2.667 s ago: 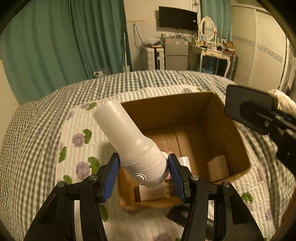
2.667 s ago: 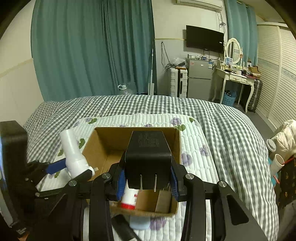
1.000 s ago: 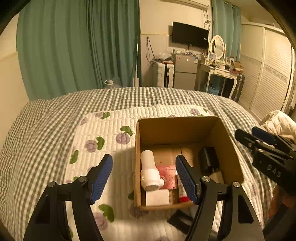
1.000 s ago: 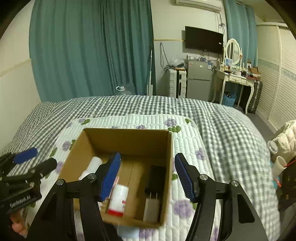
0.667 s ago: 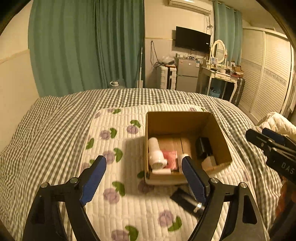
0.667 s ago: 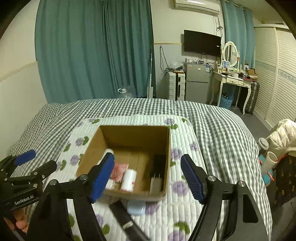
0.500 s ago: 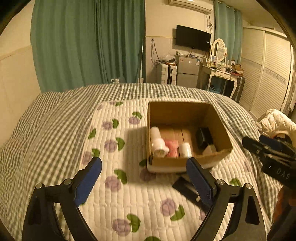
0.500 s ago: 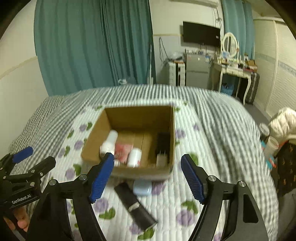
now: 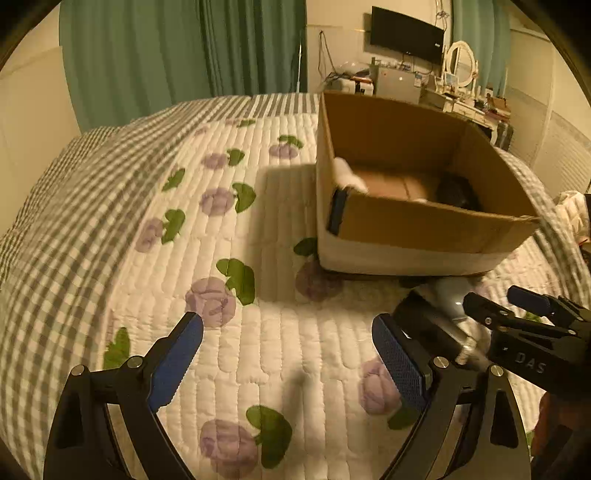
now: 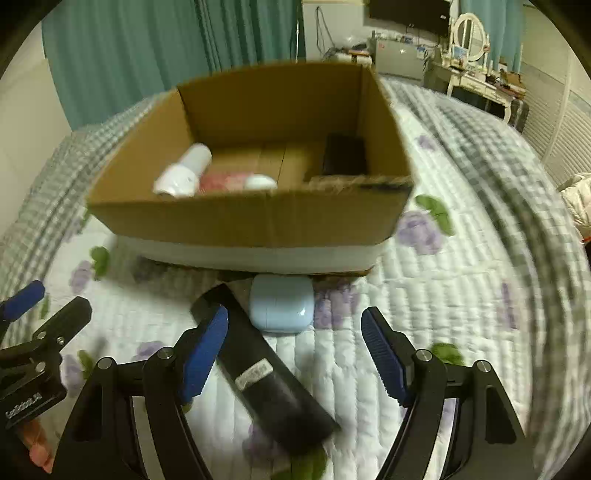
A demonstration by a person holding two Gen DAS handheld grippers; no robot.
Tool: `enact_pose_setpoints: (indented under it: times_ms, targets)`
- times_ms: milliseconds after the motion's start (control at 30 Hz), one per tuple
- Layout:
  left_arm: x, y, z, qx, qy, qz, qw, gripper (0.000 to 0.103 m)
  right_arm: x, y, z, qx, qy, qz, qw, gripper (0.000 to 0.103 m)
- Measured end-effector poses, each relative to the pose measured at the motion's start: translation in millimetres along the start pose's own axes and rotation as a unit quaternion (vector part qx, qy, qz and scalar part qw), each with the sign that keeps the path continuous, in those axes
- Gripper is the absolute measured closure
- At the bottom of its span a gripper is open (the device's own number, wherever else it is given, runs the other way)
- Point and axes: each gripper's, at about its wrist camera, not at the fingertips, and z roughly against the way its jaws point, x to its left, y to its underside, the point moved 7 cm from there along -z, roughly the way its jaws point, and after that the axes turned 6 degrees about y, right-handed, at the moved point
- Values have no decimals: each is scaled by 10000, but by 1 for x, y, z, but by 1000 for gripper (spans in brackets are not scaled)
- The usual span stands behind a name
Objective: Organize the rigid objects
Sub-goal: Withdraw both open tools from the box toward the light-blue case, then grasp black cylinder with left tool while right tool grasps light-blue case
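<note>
A cardboard box [image 10: 251,218] [image 9: 424,225] sits on the quilted bed. Inside lie a white bottle [image 10: 183,171], a pink packet [image 10: 225,181], a small white cap [image 10: 260,181] and a black adapter [image 10: 345,155]. In front of the box lie a pale blue case [image 10: 282,302] and a long black bar [image 10: 258,369]. My right gripper [image 10: 293,350] is open, low over the bar and the blue case. My left gripper [image 9: 288,354] is open and empty over bare quilt, left of the bar [image 9: 428,325].
The floral quilt [image 9: 221,258] lies on a checked bedspread [image 9: 55,192]. Teal curtains [image 10: 147,48] hang behind the bed. A dresser with a mirror [image 10: 469,33] and a wall TV [image 9: 406,33] stand at the far right.
Both grippers let go of the white bottle and black adapter into the box, pulled back open, then dropped low toward the quilt in front of the box.
</note>
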Motion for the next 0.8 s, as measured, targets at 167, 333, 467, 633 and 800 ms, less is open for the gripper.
enact_pose_setpoints:
  times_ms: [167, 333, 467, 633, 800]
  targets:
    - [4, 1, -19, 86, -83, 8, 9999, 8, 6, 0, -35, 182, -95, -94, 9997, 29]
    - [2, 3, -27, 193, -105, 1, 9998, 8, 7, 0, -40, 91, 25, -4, 10000, 53]
    - [-11, 3, -24, 211, -98, -84, 9997, 8, 1, 7, -27, -25, 182, 12, 9998, 53]
    - [-37, 8, -15, 250, -155, -251, 9993, 8, -29, 20, 4, -99, 432, -279, 9986, 53]
    - [-69, 18, -13, 412, 21, -146, 9990, 8, -55, 26, 29, -211, 796, -149, 9965, 53]
